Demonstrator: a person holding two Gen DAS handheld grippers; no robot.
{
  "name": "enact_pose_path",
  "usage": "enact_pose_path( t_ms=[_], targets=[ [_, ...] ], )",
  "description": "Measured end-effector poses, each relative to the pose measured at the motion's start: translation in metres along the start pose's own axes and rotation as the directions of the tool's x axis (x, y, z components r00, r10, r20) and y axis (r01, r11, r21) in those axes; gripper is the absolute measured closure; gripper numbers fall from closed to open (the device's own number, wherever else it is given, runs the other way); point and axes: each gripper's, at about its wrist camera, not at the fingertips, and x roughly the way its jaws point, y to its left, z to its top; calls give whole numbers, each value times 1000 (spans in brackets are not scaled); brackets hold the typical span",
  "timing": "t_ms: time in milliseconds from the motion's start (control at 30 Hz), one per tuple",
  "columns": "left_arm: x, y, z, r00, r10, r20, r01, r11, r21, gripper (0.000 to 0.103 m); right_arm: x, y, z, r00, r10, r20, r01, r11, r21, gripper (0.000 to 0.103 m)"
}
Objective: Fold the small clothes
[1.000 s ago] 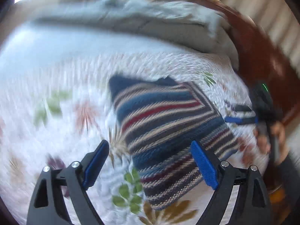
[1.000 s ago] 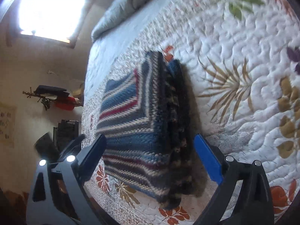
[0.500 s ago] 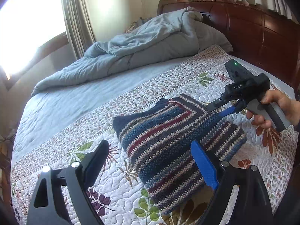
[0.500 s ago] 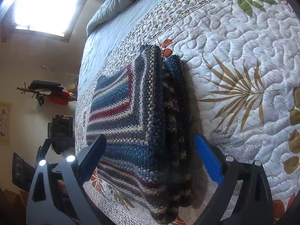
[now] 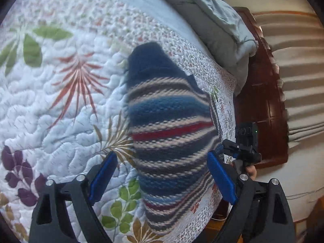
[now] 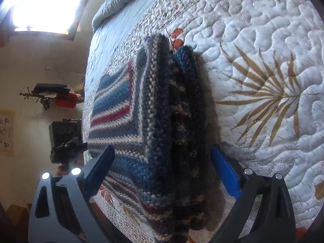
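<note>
A folded knit sweater [image 5: 168, 133] with blue, red, cream and dark stripes lies on the floral quilt [image 5: 60, 93]. My left gripper [image 5: 162, 178] is open, hovering over the sweater's near edge. In the right wrist view the sweater [image 6: 154, 125] shows its stacked folded layers edge-on. My right gripper [image 6: 162, 172] is open, its fingers either side of that folded edge; I cannot tell whether they touch it. The right gripper also shows in the left wrist view [image 5: 243, 147], at the sweater's far side. The left gripper shows at the left of the right wrist view [image 6: 64, 141].
A rumpled grey-blue duvet [image 5: 212, 16] lies at the head of the bed beside the dark wooden headboard [image 5: 259, 109]. A bright window [image 6: 40, 4] and a wall shelf with a red object [image 6: 60, 99] are beyond the bed.
The left gripper's view has tilted and swung down close over the sweater. The right gripper has moved nearer to the folded edge. Both stay open; the sweater has not moved.
</note>
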Motion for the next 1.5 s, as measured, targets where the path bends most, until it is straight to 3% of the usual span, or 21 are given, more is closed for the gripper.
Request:
enact_pose_path(
  t_ms=[200,333,633,667,700,733,800,900,1067,1200,1333,1500],
  targets=[
    [26,7,5,984,-178,-17,178,984,-18,12,16,-9,5,999,44,-15,-44,999,13,7],
    [46,5,3,985,-170,-36,170,985,0,9,20,-7,11,996,90,-27,-89,996,8,6],
    [59,16,-4,984,-174,-40,172,984,-42,6,31,-4,18,996,79,-44,-79,997,-13,7],
    [59,16,-5,986,-162,-31,161,986,-37,7,31,-2,16,997,62,-43,-63,998,-29,10],
    [59,14,-6,989,-145,-22,145,989,-30,15,31,1,15,998,41,-38,-43,998,-41,35],
    [58,11,-7,992,-127,-18,126,992,-29,20,31,1,14,999,38,-39,-40,998,-46,44],
    [56,4,-8,995,-97,-13,97,995,-22,26,26,5,12,999,33,-28,-34,998,-59,55],
    [50,-4,-7,998,-62,-3,62,998,-25,33,18,16,6,999,33,-1,-33,997,-69,60],
    [20,-24,-12,1000,-19,17,19,1000,5,37,6,46,-10,997,68,22,-66,994,-89,60],
    [-39,-23,-24,1000,11,25,-11,1000,28,37,17,87,-38,993,119,-2,-118,985,-125,60],
    [-106,2,-45,997,55,47,-55,998,7,37,50,126,-79,983,174,-56,-181,973,-142,60],
    [-180,59,-101,994,86,69,-82,995,-60,37,109,166,-145,963,216,-164,-240,960,-146,60]
  ],
)
